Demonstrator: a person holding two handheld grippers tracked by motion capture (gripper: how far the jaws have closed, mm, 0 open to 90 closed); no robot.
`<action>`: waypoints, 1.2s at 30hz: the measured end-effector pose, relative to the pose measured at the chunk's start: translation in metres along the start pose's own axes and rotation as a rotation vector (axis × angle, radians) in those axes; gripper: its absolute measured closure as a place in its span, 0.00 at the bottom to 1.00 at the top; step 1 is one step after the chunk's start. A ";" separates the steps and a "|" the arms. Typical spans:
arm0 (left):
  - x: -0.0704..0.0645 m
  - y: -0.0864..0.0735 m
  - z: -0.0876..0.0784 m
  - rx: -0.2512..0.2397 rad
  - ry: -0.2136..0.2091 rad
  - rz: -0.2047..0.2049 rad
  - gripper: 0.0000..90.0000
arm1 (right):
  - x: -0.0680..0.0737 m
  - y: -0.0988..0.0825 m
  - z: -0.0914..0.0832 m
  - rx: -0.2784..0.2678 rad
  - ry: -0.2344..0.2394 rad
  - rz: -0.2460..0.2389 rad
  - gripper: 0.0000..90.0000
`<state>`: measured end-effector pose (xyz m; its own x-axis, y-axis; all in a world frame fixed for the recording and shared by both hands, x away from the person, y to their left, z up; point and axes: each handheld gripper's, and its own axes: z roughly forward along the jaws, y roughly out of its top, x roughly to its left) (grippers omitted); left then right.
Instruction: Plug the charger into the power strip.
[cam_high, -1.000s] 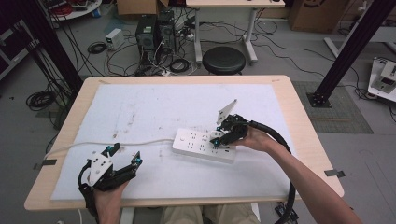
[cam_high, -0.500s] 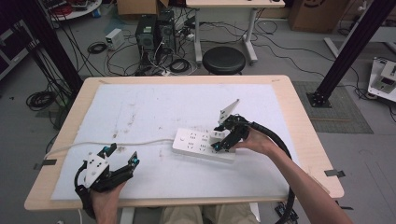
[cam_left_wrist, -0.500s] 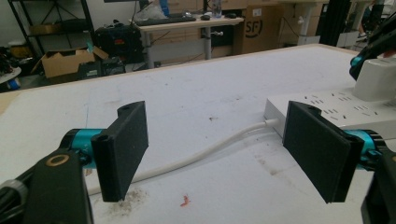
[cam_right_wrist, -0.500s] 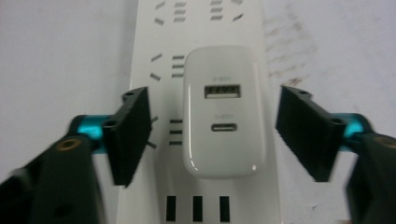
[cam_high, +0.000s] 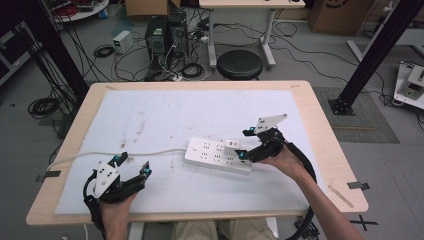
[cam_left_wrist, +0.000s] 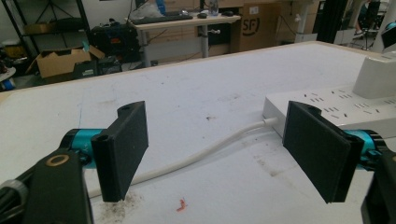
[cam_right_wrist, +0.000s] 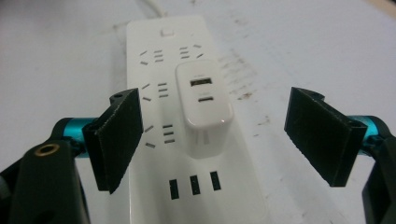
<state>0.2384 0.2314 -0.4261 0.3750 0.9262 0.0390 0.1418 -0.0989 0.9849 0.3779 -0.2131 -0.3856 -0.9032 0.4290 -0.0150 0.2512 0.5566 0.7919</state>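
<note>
White plastic power strip (cam_high: 218, 156), long and flat, lies near the middle of the pale-topped wooden bench (cam_high: 320, 115), on the white mat, its white cord (cam_high: 125, 153) trailing off toward the left edge. A small white cube-shaped USB charger (cam_right_wrist: 204, 95) stands plugged into the strip's right half; from the right claw's camera it looks seated, though I can't tell whether its prongs are fully home.

The right claw (cam_high: 243, 144) sits just beside the charger, and its jaws have just been opening: they now stand wide apart with the charger between them and clear of both pads. The risk I see is here. If that hand pulls away at a slant, a pad (cam_right_wrist: 116, 135) could clip the charger, rock it in its socket, or drag the light strip across the mat.

The left claw (cam_high: 131, 167) hovers well apart near the front edge, jaws apart and empty, just over the cord; a careless sweep could snag it and tug the strip.
</note>
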 end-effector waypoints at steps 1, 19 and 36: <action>0.001 0.000 0.000 0.001 -0.001 0.002 0.25 | 0.001 -0.003 -0.003 -0.016 -0.019 0.009 0.22; -0.001 0.003 0.009 0.013 -0.011 0.012 0.25 | 0.026 -0.057 -0.048 -0.290 -0.374 0.225 0.22; -0.002 0.003 0.014 0.024 -0.015 0.014 0.25 | 0.047 -0.096 -0.067 -0.373 -0.451 0.357 0.22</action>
<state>0.2507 0.2247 -0.4260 0.3910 0.9190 0.0496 0.1580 -0.1202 0.9801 0.2878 -0.2937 -0.4216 -0.5333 0.8403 0.0974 0.2973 0.0784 0.9516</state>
